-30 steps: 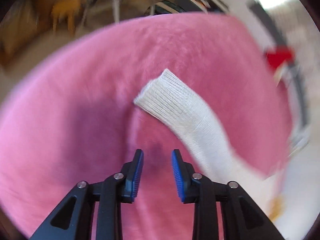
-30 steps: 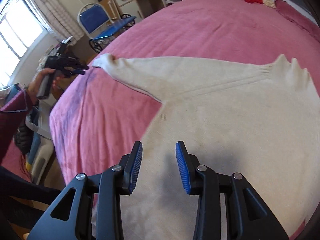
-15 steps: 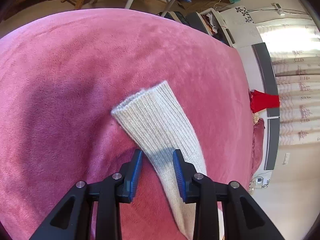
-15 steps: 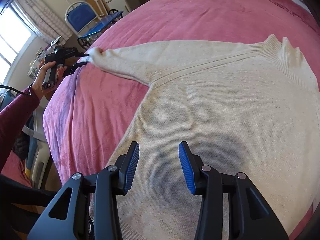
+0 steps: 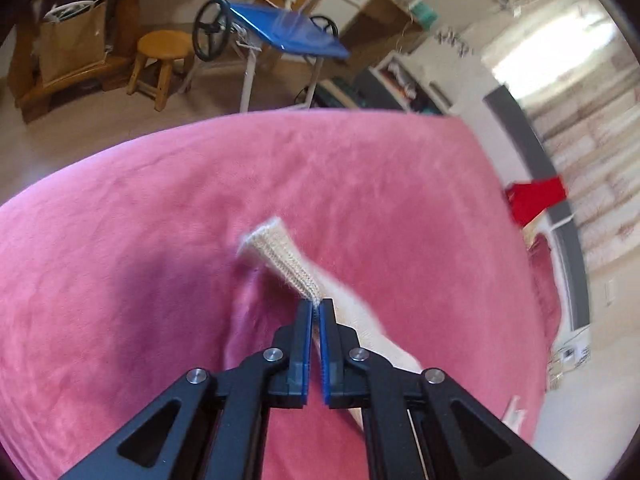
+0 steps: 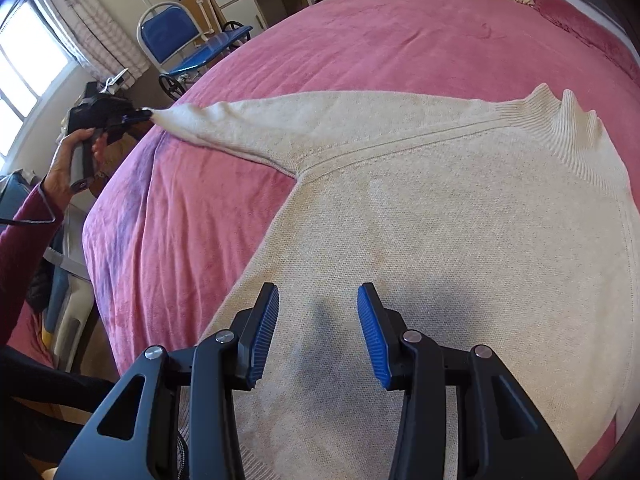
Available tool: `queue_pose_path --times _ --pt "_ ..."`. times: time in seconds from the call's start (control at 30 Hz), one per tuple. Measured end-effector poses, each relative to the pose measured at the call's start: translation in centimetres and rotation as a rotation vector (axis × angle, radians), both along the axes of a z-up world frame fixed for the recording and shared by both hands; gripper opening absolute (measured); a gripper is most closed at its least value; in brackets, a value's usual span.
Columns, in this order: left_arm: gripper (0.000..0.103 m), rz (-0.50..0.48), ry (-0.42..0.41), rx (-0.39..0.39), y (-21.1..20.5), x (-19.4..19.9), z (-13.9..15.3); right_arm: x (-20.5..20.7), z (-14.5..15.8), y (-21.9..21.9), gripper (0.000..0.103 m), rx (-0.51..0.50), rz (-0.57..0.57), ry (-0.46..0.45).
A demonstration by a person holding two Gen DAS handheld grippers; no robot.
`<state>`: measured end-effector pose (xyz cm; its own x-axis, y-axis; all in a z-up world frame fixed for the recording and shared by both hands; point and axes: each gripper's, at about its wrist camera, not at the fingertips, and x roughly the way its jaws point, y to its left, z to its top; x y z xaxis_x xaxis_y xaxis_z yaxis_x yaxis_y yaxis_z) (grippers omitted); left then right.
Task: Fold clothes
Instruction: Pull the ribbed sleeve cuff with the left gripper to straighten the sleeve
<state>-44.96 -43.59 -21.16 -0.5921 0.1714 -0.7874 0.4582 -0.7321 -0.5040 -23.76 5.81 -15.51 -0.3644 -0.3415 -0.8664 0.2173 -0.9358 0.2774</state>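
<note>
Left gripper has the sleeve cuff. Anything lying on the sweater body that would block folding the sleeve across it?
Nothing visible. The left gripper is shut on the sleeve at the cuff, and the sweater body lies flat and bare on the pink bedspread. Only the right gripper hangs open over its lower part, holding nothing.

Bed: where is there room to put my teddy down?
Bare pink blanket lies beyond the sweater, up toward the pillow, and left of it, below the stretched sleeve. The sweater fills the near right side.
</note>
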Motion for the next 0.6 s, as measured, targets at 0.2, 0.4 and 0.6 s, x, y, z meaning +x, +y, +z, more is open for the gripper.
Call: queue_pose_path --times 0.2,0.4,0.6 --pt "0.005 -0.013 -0.33 -0.02 -0.9 -0.1 -5.6 -1.0 -0.4 -0.8 0.044 -0.002 0.015 -0.008" --pt "0.01 0.121 -0.148 -0.024 -4.1 2.3 -1.7 -7.6 1.6 -4.7 0.044 -0.021 0.118 0.002" --pt "0.015 -0.043 -0.126 0.05 -2.7 -2.0 -0.2 -17.0 -0.1 -8.0 0.044 -0.037 0.122 -0.103"
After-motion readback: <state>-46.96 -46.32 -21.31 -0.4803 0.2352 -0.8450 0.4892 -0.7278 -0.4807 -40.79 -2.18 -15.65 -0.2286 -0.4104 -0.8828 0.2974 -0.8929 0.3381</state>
